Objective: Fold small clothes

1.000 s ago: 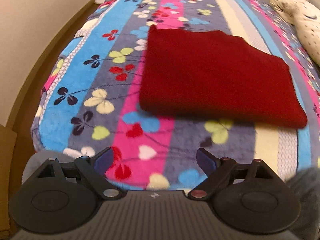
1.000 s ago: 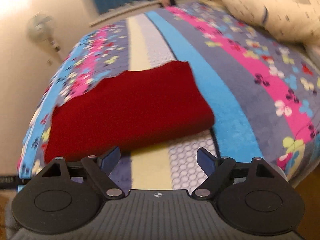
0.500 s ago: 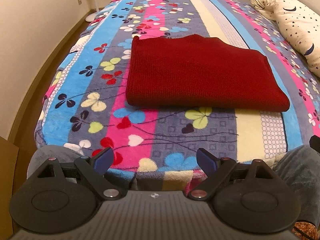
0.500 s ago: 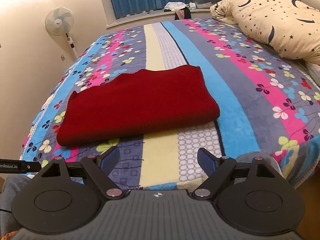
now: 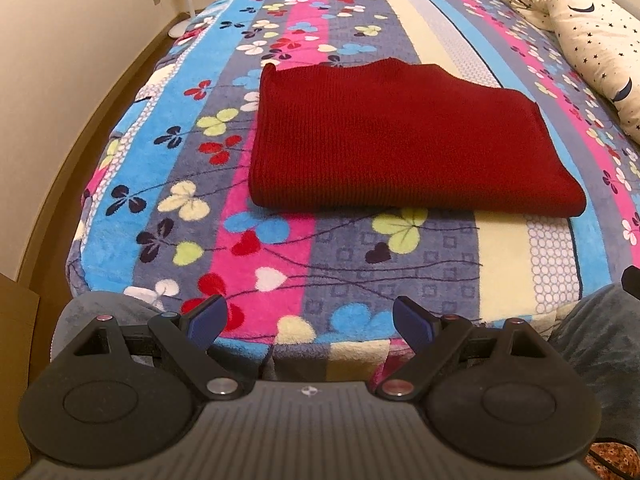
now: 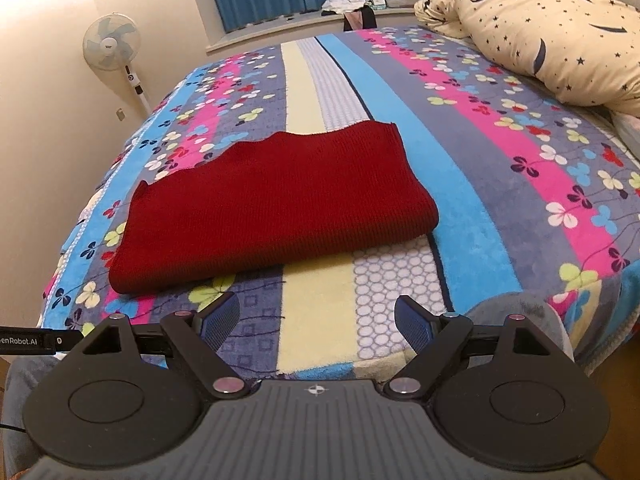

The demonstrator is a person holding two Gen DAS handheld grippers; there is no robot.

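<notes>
A folded dark red knit garment (image 5: 404, 136) lies flat on the flowered bed blanket (image 5: 280, 248), near the foot edge. The left gripper (image 5: 310, 320) and the right gripper (image 6: 316, 320) hover apart from it, just short of the bed's edge, both spread wide and holding nothing.

A folded red sweater (image 5: 404, 140) lies flat on the floral blanket (image 5: 192, 184); the left tongs (image 5: 310, 320) hang open, apart from it.
</notes>
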